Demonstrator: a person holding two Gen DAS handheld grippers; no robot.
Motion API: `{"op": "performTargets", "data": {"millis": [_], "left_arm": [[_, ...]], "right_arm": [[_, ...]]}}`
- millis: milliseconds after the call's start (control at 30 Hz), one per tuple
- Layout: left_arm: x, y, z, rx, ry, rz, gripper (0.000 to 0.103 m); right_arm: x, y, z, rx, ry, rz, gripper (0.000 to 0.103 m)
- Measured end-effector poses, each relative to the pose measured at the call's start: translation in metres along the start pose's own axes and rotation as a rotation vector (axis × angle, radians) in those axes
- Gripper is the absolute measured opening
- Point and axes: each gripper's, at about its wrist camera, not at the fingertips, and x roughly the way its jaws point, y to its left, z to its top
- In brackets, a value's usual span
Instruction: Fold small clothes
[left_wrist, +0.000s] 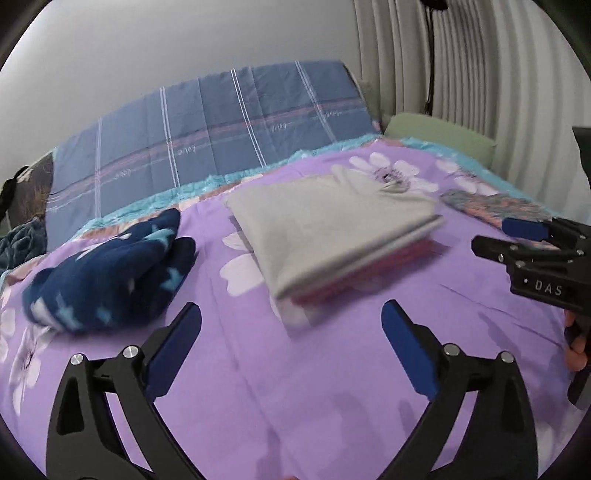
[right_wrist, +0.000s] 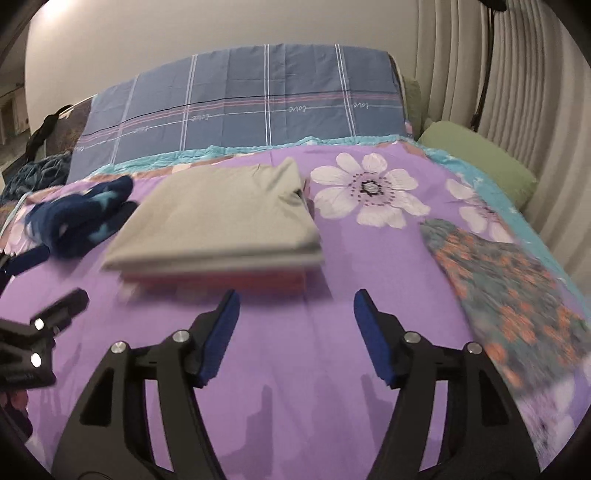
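Observation:
A folded grey garment (left_wrist: 325, 229) lies on top of a folded red one (left_wrist: 354, 273) on the purple flowered bedspread (left_wrist: 295, 387); the stack also shows in the right wrist view (right_wrist: 218, 225). A crumpled navy garment with light blue stars (left_wrist: 110, 273) lies to its left and shows in the right wrist view too (right_wrist: 77, 218). A flat floral garment (right_wrist: 517, 295) lies to the right. My left gripper (left_wrist: 291, 314) is open and empty, in front of the stack. My right gripper (right_wrist: 293, 302) is open and empty, just short of the stack's near edge.
A blue plaid pillow or headboard cover (right_wrist: 251, 107) stands at the back. A green pillow (right_wrist: 480, 158) lies at the right, by the curtain (right_wrist: 517, 92). A dark blanket (left_wrist: 22, 240) sits at the far left.

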Motion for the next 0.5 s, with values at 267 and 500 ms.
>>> {"op": "performTargets", "data": {"millis": [267, 500], "left_arm": [[-0.114, -0.033, -0.011, 0.009, -0.147, 0.009, 0.102], [-0.202, -0.059, -0.029, 0.064, -0.282, 0.04, 0.102]], "right_arm": [[-0.127, 0.016, -0.04, 0.041, -0.131, 0.01, 0.083], [-0.22, 0.038, -0.063, 0.005, -0.27, -0.018, 0.093]]}}
